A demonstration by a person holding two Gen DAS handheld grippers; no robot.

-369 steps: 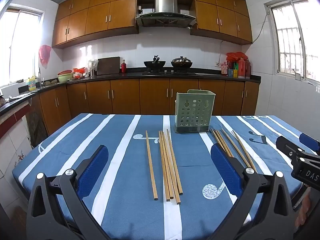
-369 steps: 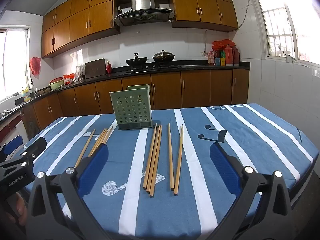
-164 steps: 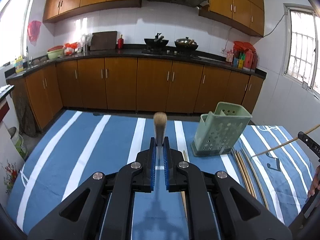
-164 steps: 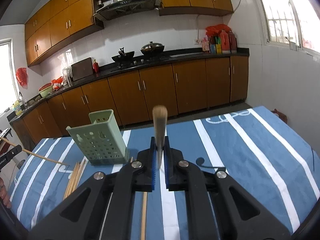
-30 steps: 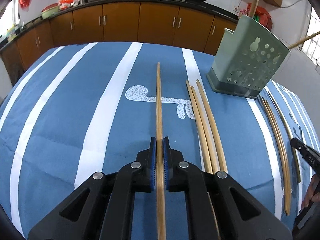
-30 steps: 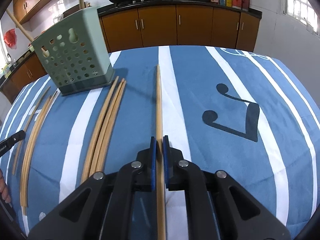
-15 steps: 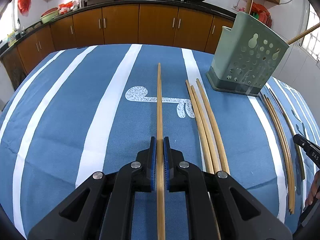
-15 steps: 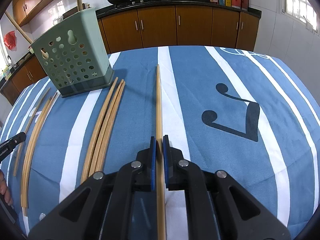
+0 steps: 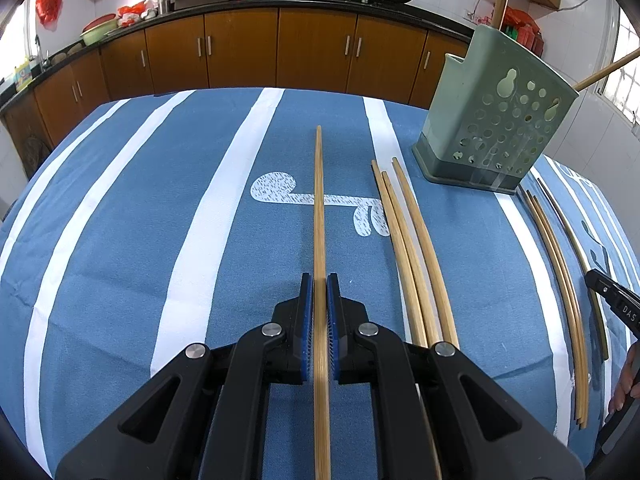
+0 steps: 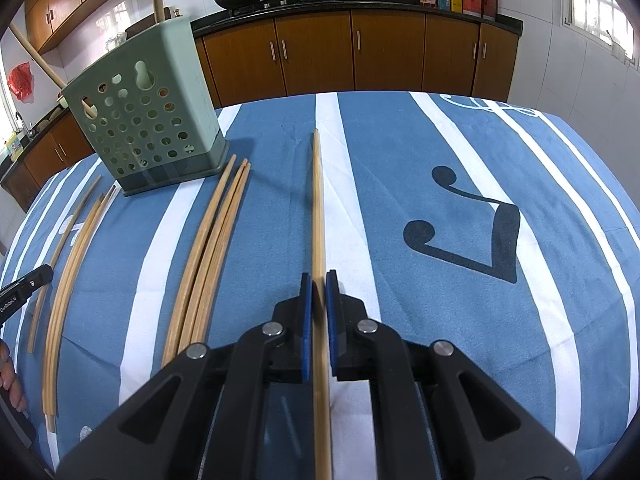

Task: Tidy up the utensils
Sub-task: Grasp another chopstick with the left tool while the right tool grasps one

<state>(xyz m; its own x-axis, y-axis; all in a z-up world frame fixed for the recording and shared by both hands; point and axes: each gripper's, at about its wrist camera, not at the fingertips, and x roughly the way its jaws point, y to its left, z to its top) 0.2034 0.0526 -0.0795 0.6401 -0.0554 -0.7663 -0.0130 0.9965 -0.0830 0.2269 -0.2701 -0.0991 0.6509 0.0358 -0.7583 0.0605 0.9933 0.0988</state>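
Note:
My left gripper [image 9: 319, 282] is shut on a long wooden chopstick [image 9: 319, 200] that lies along the blue striped tablecloth [image 9: 120, 240]. My right gripper [image 10: 316, 280] is shut on another chopstick [image 10: 317, 200] in the same way. The green perforated utensil holder [image 9: 494, 120] stands at the far right in the left wrist view and, as the holder [image 10: 148, 120], at the far left in the right wrist view. Two chopsticks stick up out of it. Three loose chopsticks [image 9: 408, 240] lie right of my left gripper, and three more [image 10: 208, 248] lie left of my right gripper.
More chopsticks [image 9: 560, 280] lie past the holder near the other gripper's tip [image 9: 612, 296]. Kitchen cabinets [image 9: 280, 52] and a counter with woks run behind the table. A person's fingers [image 10: 10, 380] show at the left edge.
None over the last second. Before that, each gripper carried a chopstick upright; two chopsticks now stand in the holder, and both grippers hold new ones on the cloth.

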